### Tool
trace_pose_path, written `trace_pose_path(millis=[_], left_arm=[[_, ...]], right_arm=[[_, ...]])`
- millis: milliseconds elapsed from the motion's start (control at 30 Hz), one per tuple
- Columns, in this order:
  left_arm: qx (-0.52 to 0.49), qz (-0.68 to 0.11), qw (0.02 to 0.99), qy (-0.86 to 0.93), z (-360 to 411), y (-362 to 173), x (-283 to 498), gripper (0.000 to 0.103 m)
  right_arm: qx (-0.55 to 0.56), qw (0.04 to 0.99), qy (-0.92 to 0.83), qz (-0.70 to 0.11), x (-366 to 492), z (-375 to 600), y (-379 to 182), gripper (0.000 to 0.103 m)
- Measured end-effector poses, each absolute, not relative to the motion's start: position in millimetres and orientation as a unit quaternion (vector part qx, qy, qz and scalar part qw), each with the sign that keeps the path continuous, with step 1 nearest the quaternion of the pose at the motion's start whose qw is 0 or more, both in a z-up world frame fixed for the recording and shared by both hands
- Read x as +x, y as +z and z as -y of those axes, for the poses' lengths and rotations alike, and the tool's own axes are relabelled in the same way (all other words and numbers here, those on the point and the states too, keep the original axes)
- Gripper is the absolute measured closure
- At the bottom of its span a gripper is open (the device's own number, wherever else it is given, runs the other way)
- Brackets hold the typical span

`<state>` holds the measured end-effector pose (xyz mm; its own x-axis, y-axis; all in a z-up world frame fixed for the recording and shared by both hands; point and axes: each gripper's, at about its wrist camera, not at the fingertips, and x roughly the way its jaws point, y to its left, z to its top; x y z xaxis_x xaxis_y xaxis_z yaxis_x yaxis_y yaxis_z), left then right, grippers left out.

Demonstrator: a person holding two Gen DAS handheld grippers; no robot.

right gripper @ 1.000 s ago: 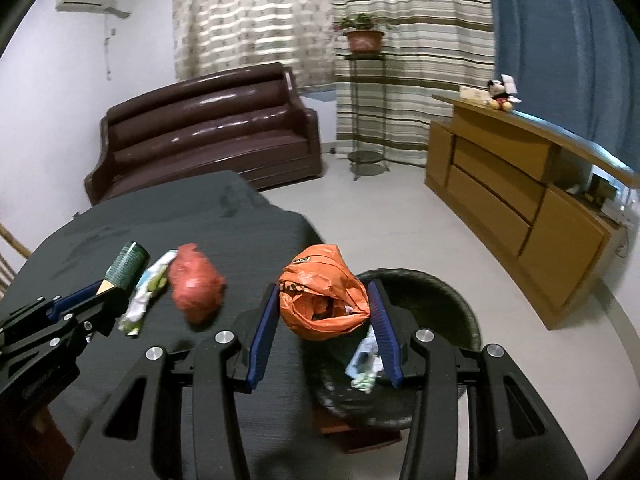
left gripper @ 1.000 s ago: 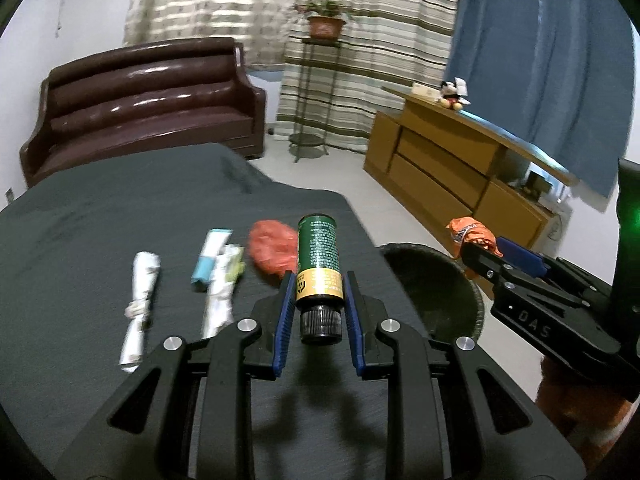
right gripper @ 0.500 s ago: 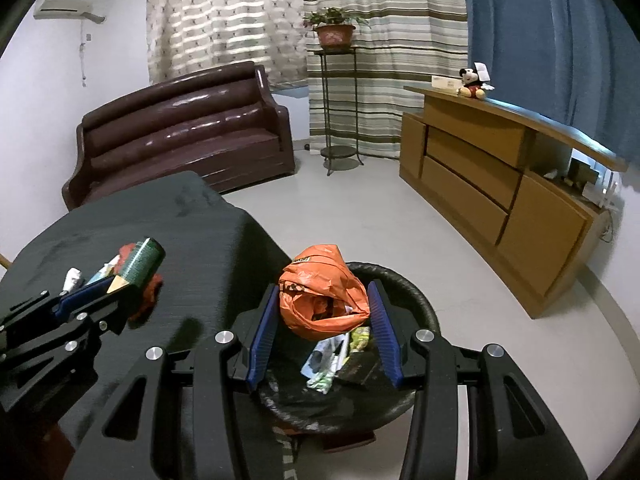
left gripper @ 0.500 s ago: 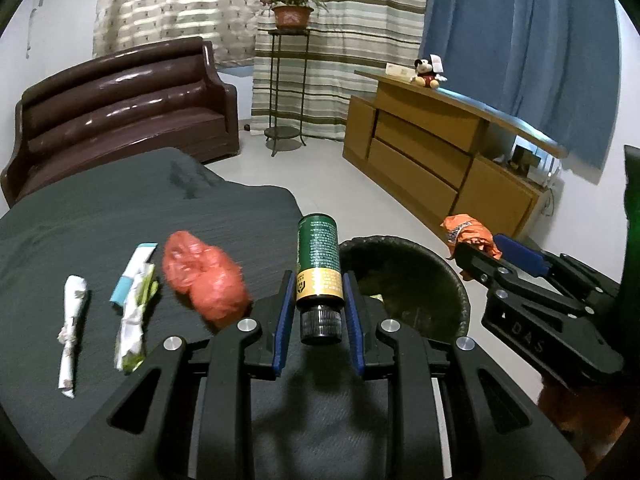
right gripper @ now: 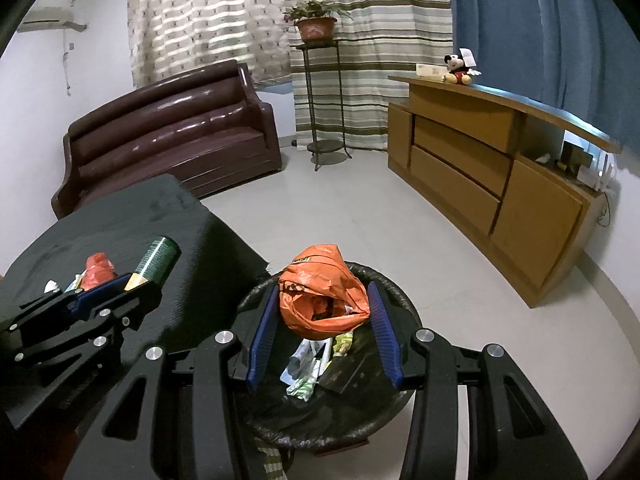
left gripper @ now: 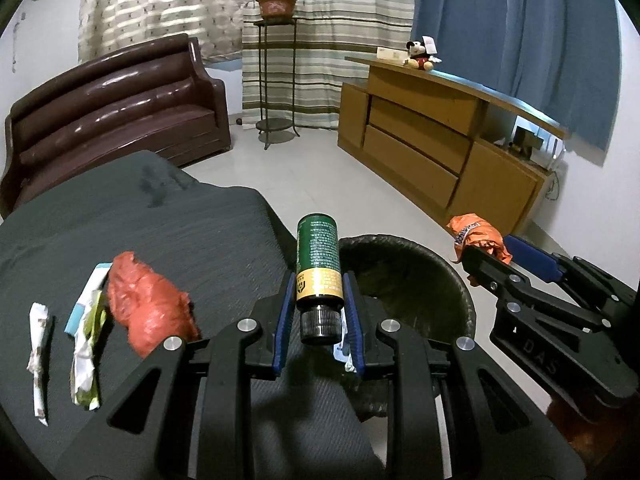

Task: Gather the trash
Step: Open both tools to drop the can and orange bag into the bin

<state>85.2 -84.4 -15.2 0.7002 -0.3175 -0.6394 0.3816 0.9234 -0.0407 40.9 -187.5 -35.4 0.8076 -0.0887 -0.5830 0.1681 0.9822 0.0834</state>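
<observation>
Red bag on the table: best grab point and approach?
Grip the red bag across its narrow width at the fat middle, coming from above. It lies as a long crumpled lump flat on the dark table, soft enough to pinch anywhere. The paper wrappers lie close along one side, so set the fingers down clear of them.

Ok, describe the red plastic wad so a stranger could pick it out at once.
Start at the dark cloth-covered table in front of the brown sofa. A row of litter lies on it near the bin side. The red plastic wad is the only red, bulky lump; its neighbours are thin pale paper wrappers.
</observation>
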Motion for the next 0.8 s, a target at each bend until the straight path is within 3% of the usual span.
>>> trace_pose_path(millis=[367,500,800], left_arm=[[0.06,-0.348,0.916,-0.193,102,-25,97,0.078],[0.057,-0.35,0.915,-0.192,102,-25,98,0.066],[0.045,-0.35,0.918,-0.182,91,-19,97,0.056]], right_arm=[[0.096,0.942,-0.08,-0.312,53,205,-45,0.054],[0.1,0.94,-0.084,-0.314,53,207,-47,0.053],[0.099,0.942,-0.083,-0.309,51,203,-43,0.042]])
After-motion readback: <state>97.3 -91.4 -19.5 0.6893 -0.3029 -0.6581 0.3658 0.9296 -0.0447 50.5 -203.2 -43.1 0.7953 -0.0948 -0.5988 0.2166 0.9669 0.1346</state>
